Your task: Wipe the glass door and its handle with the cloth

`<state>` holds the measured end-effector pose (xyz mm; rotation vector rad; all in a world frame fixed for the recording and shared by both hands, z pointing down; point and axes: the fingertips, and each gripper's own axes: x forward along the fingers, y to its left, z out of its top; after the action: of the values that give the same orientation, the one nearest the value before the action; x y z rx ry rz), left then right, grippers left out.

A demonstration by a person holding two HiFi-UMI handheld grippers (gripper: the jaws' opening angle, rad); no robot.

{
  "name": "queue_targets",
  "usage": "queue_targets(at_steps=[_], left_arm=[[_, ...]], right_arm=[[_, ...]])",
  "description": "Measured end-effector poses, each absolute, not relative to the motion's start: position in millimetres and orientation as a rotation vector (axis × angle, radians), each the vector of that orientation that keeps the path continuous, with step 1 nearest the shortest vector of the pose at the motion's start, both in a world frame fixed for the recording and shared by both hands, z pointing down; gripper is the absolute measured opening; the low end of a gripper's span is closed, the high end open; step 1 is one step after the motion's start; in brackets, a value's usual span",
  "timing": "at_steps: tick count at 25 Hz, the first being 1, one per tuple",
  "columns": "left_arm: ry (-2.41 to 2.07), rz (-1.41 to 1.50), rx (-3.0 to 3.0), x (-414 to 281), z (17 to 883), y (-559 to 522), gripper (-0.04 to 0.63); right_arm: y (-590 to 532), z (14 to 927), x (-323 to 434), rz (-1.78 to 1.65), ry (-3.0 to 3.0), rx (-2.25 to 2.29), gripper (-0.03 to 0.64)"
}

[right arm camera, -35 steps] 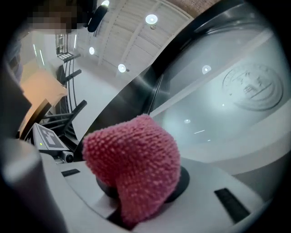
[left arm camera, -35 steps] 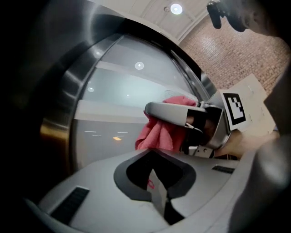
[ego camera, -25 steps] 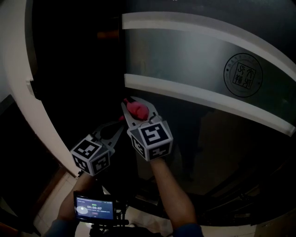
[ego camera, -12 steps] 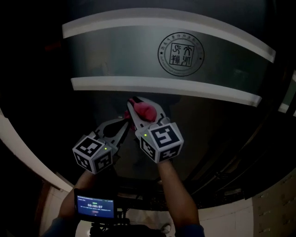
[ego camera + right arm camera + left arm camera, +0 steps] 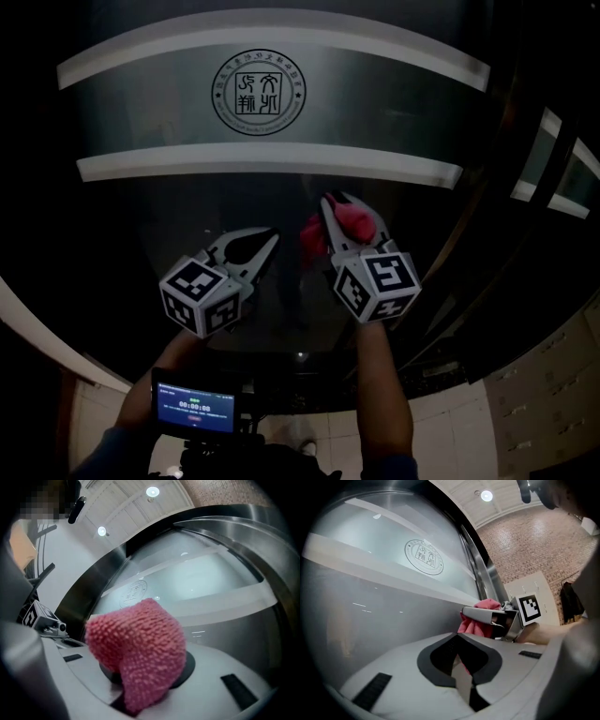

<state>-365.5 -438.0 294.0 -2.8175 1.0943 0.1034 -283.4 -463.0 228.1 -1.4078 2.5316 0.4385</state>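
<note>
The glass door [image 5: 187, 211] fills the head view, with a frosted band [image 5: 375, 103] and a round seal mark [image 5: 258, 92] on it. My right gripper [image 5: 336, 202] is shut on a pink knitted cloth [image 5: 355, 220], held close against the dark glass below the lower white stripe; a faint pink reflection shows beside it. In the right gripper view the cloth [image 5: 140, 641] bulges over the jaws. My left gripper [image 5: 270, 238] hangs to the left, shut and holding nothing, a short way from the glass. The left gripper view shows the right gripper [image 5: 487, 616] and the cloth [image 5: 474, 626]. I cannot make out a handle.
A dark metal door frame [image 5: 487, 216] runs along the right side of the glass. Pale tiled floor [image 5: 539, 394] lies at the lower right. A small lit screen [image 5: 195, 411] sits at my chest. A brick wall [image 5: 525, 541] stands beyond the door.
The seal mark has slid leftward in the head view over the second. My right gripper with the cloth has moved right along the glass, away from the left gripper.
</note>
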Motion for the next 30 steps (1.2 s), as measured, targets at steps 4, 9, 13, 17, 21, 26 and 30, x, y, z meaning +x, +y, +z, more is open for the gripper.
queue_targets(at_steps=[4,9,13,17,21,26,30], left_arm=[[1.065,0.090,-2.830,-336,295,-436,0.011],[1.058,0.081,-2.836,-320,298,-436,0.011],[1.086,0.078,-2.832,-331,301,-437,0.011],[1.147,0.088,-2.805,-367,302,-437,0.011],[1.265,0.086,-2.762,-429,311,-435,0.011],[1.436,0.022,-2.651,-531,324,-427,0.011],[1.593,0.000,-2.581,-616,341,-419,0.011]], right_arm=[[-467,229,-229,0.457,2.510,-1.522,0.078],[-469,231,-212,0.489,2.529,-1.545,0.078],[-467,233,-226,0.486,2.536,-1.518,0.078],[-460,237,-284,0.452,2.588,-1.385,0.078],[-445,246,-383,0.453,2.671,-1.149,0.078],[-430,264,-512,0.404,2.716,-0.883,0.078],[-425,291,-611,0.326,2.793,-0.715,0.078]])
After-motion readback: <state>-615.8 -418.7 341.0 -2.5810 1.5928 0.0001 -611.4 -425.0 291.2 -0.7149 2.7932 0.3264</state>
